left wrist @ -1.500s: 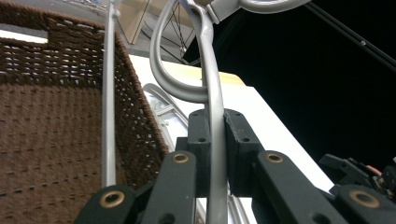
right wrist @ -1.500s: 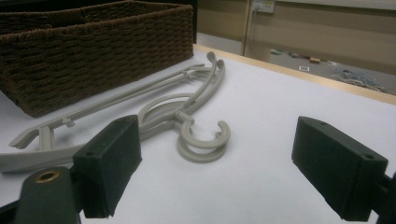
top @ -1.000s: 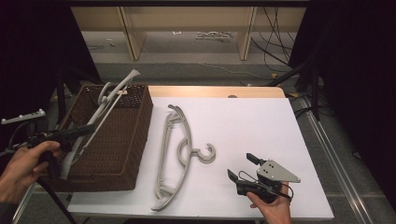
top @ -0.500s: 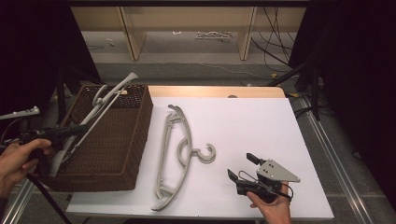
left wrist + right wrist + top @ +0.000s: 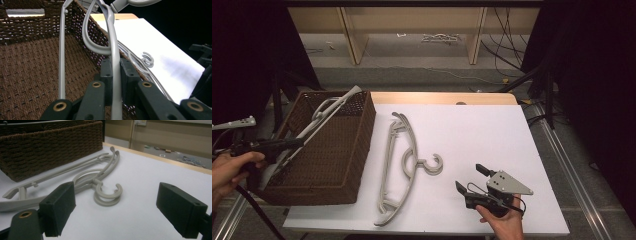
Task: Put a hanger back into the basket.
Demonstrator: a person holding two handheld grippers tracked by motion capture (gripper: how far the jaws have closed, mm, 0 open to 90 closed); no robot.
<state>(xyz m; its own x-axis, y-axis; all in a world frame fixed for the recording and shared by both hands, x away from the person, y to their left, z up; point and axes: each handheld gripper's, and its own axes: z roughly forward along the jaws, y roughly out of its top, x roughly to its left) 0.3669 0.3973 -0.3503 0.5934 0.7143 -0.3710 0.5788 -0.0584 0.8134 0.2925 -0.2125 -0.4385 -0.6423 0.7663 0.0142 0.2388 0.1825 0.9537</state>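
We take the wicker basket (image 5: 337, 150) as our landmark. Our left tool (image 5: 272, 146) sits at the basket's near left corner with its jaws clamped tight on the bar of a grey hanger (image 5: 319, 117). That hanger slants across the inside of the basket, its upper end poking out over the far rim. In the left gripper view, the bar (image 5: 113, 65) runs straight up between the two pads, and a second thin rod (image 5: 61, 50) of the same hanger stands to one side above the woven floor.

Just beside the basket's right wall, the other grey hangers (image 5: 399, 165) lie flat on the white worktop (image 5: 492, 130), hooks pointing away from the basket. Our right tool (image 5: 472, 181) rests well apart from the basket, near the front edge of the worktop, jaws spread wide with nothing between them.

The risks, as we judge them:

- The grip is on a narrow, smooth bar near one end. The long free end could swing or twist between the pads.
- If we let go while the hanger slants over the rim, it may tip out rather than settle inside.
- The hook or the thin rod may catch in the weave and drag the basket toward the worktop's edge.
- Hangers beside the basket appear to be stacked, so lifting one could pull its neighbour along.
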